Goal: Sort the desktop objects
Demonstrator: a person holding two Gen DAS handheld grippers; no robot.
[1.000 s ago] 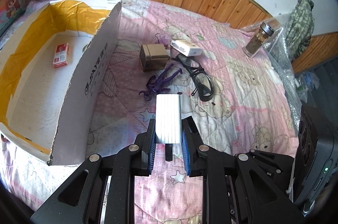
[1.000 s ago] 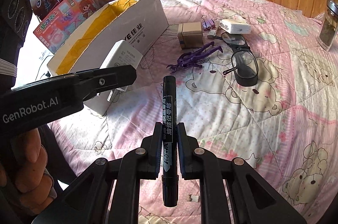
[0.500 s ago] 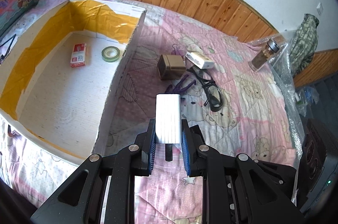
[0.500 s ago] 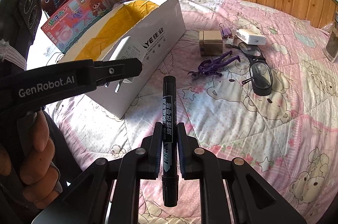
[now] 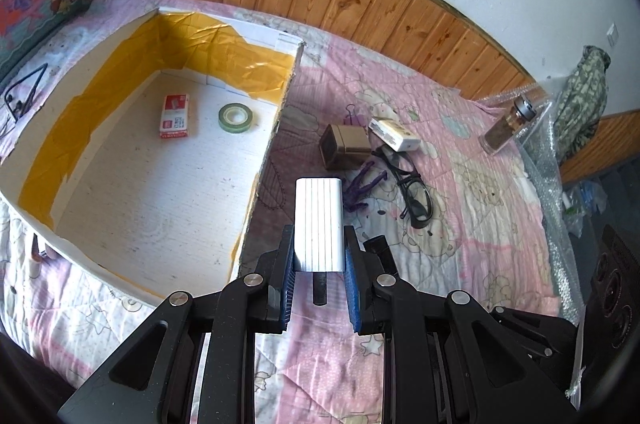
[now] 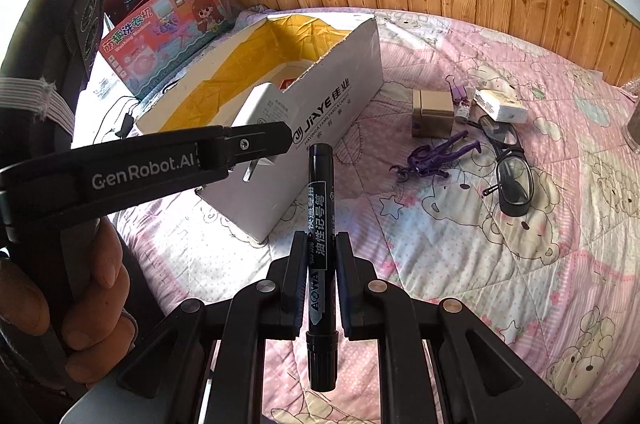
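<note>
Left wrist view: the white charger (image 5: 319,224) is held tight by the left gripper (image 5: 319,264); it should be carried left over the box (image 5: 276,127), then dropped.

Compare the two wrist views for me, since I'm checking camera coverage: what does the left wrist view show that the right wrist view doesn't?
Only the left wrist view: the box floor with a red-and-white small packet and a green tape roll, plus a glass jar with metal lid.

Only the right wrist view: the black marker pen gripped in the right tool, and a hand.

Both: the white cardboard box, the black-framed glasses, and the white ribbed charger.
</note>
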